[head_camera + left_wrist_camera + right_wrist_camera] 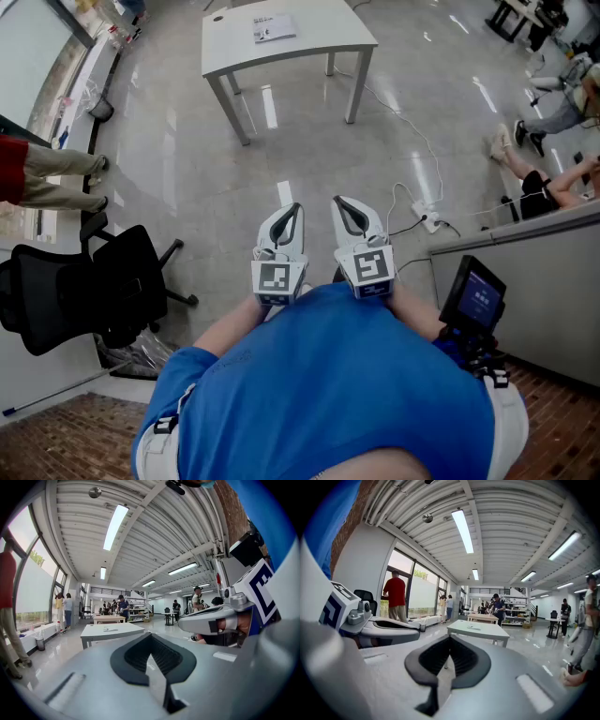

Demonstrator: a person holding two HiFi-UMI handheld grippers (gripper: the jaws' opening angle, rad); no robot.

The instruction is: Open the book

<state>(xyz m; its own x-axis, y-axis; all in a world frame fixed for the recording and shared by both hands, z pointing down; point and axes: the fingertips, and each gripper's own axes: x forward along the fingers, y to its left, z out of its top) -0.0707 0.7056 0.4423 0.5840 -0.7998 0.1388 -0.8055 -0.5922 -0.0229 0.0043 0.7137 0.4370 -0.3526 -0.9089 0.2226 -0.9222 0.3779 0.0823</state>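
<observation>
The book [274,28] is a thin pale booklet lying shut on a white table [309,52] far across the glossy floor. I hold both grippers close to my chest, side by side, well short of the table. My left gripper [292,208] is shut with nothing between its fingers, and so is my right gripper [339,202]. In the left gripper view the jaw tips of the left gripper [151,637] meet, with the table [123,631] and book [110,630] small beyond. In the right gripper view the right gripper [450,639] points toward the table [487,631] and book [472,626].
A black office chair [94,281] stands at my left, near a person in a red top [37,173]. A power strip with cables [427,220] lies on the floor ahead right. A grey counter [525,272] with a small screen [476,295] is at my right.
</observation>
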